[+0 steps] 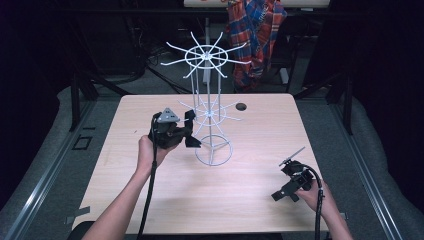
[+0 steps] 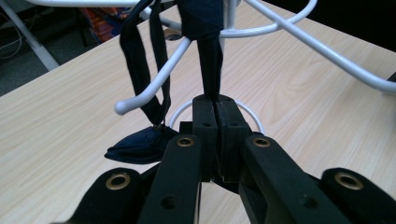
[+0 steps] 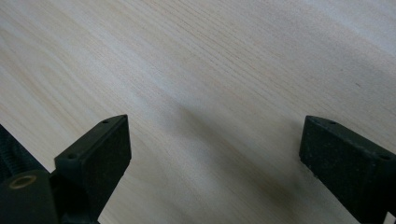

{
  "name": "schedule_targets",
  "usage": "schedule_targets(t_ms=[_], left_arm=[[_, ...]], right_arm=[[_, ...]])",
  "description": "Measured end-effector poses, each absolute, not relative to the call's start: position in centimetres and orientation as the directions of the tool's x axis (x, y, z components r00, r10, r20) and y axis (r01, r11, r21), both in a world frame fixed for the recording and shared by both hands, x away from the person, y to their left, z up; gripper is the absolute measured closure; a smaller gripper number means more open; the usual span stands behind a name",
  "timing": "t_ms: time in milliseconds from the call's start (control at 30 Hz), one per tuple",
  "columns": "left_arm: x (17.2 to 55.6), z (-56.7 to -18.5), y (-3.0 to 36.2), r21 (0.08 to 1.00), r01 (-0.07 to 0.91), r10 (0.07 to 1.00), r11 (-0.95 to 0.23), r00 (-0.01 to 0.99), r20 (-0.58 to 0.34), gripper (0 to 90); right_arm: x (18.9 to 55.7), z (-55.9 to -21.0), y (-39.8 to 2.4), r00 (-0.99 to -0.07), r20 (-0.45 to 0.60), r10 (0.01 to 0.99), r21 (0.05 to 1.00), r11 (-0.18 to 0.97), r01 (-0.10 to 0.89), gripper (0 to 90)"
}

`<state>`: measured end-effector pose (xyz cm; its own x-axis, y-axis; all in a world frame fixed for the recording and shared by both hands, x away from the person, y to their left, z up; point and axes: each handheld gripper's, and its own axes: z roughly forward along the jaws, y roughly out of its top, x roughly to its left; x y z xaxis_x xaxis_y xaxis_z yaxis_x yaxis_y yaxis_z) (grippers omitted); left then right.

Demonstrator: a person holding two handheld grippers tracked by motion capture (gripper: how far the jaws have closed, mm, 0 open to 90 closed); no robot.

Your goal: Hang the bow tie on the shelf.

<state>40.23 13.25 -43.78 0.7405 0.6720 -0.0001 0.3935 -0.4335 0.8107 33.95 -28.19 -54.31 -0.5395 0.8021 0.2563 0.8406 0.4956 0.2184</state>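
A white wire rack (image 1: 209, 100) with two tiers of hooks stands on a ring base at the table's middle. A dark navy fabric item (image 2: 140, 147) with thin straps hangs off a hook of the lower tier (image 2: 154, 86). My left gripper (image 2: 215, 100) is shut on one of its straps (image 2: 210, 65), just below the hook. In the high view the left gripper (image 1: 189, 127) sits right against the rack's left side. My right gripper (image 1: 286, 187) is low over the table's front right, open, with only bare wood between its jaws (image 3: 215, 140).
The wooden table (image 1: 150, 195) has a small round hole (image 1: 241, 106) behind the rack. A plaid shirt (image 1: 255, 35) hangs over something beyond the far edge. The rack's upper hooks (image 1: 206, 56) spread wide above the left gripper.
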Motion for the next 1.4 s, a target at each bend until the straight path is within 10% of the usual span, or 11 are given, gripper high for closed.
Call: schedule_targets(t_ms=[733,1400], left_arm=[[40.2,-44.2,12.9,0.788,0.406,0.681,-0.463,0.732,0.023,77.8],[39.5,-44.1,15.2,0.762,0.455,0.743,-0.46,0.668,0.049,34.4]], right_arm=[[34.1,-54.1,-28.3,-0.564,0.242,0.789,0.194,0.53,0.825,8.8],[33.9,-54.0,-28.2,-0.543,0.245,0.803,0.222,0.499,0.838,8.8]])
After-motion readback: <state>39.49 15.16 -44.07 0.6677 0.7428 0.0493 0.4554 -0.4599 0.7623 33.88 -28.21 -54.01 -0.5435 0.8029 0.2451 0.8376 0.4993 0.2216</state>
